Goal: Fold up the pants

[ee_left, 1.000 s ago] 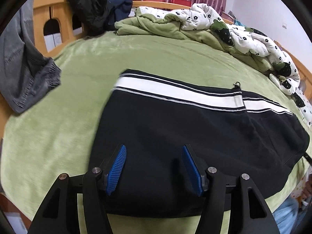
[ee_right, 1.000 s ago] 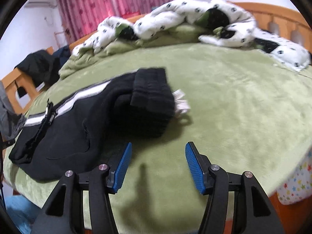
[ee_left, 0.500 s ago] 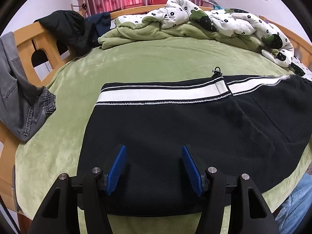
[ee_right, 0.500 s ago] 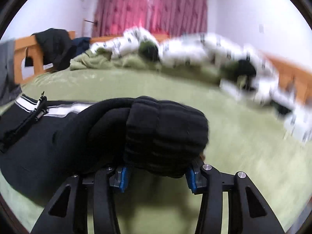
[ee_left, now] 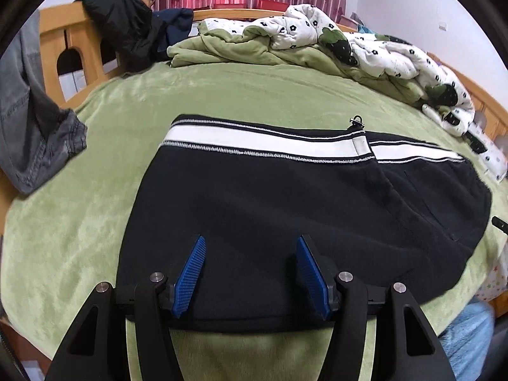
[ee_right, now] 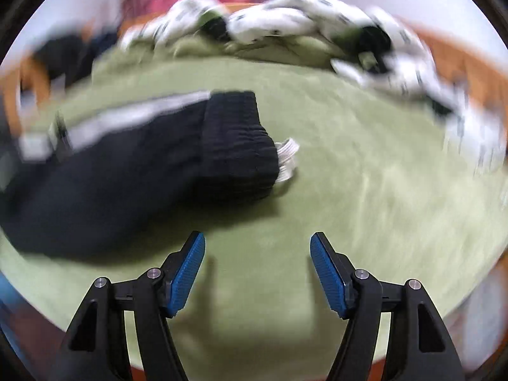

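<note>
The left gripper (ee_left: 250, 270) is spread wide, holding nothing, its blue pads (ee_left: 190, 276) over the near edge of the pants (ee_left: 270, 197), likely poised to pinch that edge for the next fold. From there the black pants run toward 12 o'clock across the green bed (ee_left: 95, 209), the white stripe (ee_left: 254, 143) along their far side and a zipper pull (ee_left: 357, 120) at about 1 o'clock; they look already doubled, one layer over another. The right gripper (ee_right: 257, 270) is also spread and empty, above bare blanket, with the ribbed cuff (ee_right: 236, 146) at 11 o'clock, apart from it; a white cord (ee_right: 285, 158) pokes out beside the cuff. This view is blurred. Further out, a flowered quilt (ee_left: 381, 50) is heaped at 1 o'clock, grey jeans (ee_left: 28, 111) hang at 9 o'clock and a dark jacket (ee_left: 123, 28) drapes the bed frame (ee_left: 54, 41) at 11. No containers are visible.
</note>
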`<state>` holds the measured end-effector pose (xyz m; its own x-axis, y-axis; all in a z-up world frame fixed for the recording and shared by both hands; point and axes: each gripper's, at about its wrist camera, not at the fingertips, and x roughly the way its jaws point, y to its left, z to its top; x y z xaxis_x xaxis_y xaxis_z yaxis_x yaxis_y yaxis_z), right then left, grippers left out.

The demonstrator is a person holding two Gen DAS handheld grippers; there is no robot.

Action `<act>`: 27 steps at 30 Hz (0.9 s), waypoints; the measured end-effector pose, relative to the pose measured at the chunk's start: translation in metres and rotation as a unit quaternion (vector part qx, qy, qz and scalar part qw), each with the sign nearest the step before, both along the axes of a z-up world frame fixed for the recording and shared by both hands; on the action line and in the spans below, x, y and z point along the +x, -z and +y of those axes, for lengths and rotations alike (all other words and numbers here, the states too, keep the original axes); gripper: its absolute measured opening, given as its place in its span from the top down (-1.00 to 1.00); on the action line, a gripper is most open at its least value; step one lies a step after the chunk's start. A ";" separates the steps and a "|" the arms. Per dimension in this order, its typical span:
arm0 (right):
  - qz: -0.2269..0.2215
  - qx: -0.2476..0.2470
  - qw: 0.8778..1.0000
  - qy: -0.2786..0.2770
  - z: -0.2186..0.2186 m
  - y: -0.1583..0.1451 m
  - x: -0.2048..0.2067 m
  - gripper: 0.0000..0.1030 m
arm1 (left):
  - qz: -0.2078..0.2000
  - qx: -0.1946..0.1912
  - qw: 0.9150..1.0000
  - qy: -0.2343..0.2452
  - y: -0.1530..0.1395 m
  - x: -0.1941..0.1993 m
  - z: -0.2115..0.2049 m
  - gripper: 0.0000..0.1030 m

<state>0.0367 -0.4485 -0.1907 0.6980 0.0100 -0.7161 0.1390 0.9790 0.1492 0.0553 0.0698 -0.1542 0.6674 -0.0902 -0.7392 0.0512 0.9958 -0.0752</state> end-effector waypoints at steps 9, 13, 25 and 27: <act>-0.029 0.179 0.972 0.151 0.020 0.027 0.056 -0.62 | 0.025 -0.112 0.993 -0.029 0.007 -0.035 0.059 -0.20; -0.076 0.185 0.964 0.177 0.012 0.013 0.067 0.02 | 0.027 -0.127 0.990 -0.047 0.014 -0.048 0.078 -0.34; -0.013 0.033 0.991 0.132 0.030 0.012 0.019 -0.24 | 0.014 -0.316 0.943 -0.100 0.065 -0.033 0.139 -0.36; -0.008 0.005 0.990 0.141 0.039 0.007 0.002 -0.24 | 0.003 -0.339 0.936 -0.097 0.069 -0.027 0.139 -0.37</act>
<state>0.0388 -0.4091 -0.1980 0.6859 -0.1797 -0.7052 0.4040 0.9000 0.1635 0.0281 0.2088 -0.2231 0.7153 -0.4171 -0.5607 -0.1286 0.7101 -0.6923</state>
